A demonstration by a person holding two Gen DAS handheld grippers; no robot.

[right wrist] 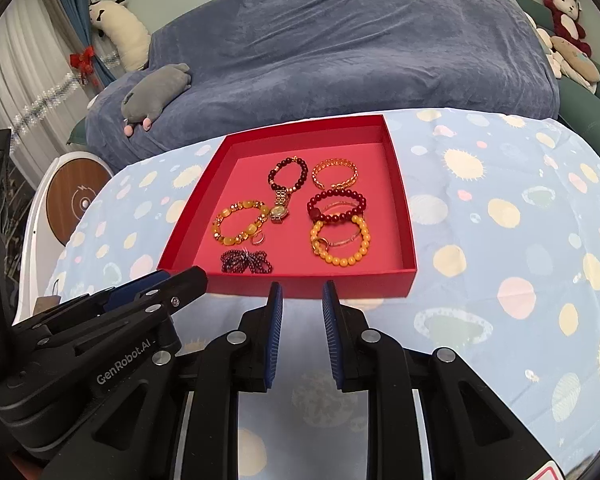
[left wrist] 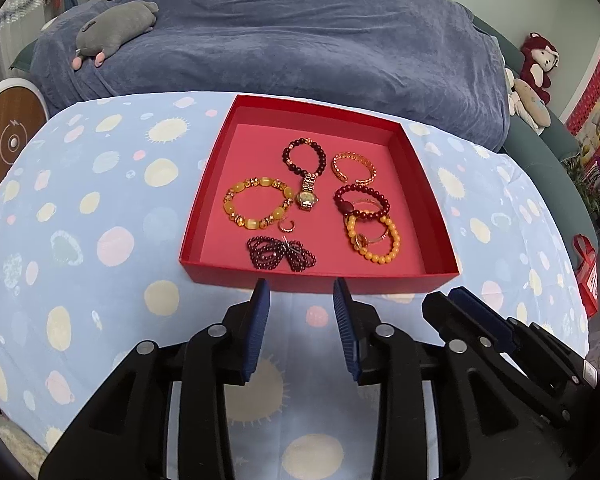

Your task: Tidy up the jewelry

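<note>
Shallow red cardboard tray [left wrist: 428, 184], pinker floor. Pale blue tablecloth [left wrist: 100, 264] printed with cream, pink and green planet dots. Amber-yellow chunky bead bracelet [left wrist: 257, 203], dark garnet bead bundle [left wrist: 281, 255] (nearly purple). Slate-blue plush blanket [left wrist: 300, 32]. Black claws, navy ribbed pads [left wrist: 260, 332].

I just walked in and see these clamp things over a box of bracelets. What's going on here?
A person is holding two handheld grippers, sorting jewelry. The left gripper and right gripper both hover open and empty just in front of the red box on the spotted tablecloth. Inside the box lie several beaded bracelets, a gold watch and a small ring. Nothing is being gripped at this moment.
</note>
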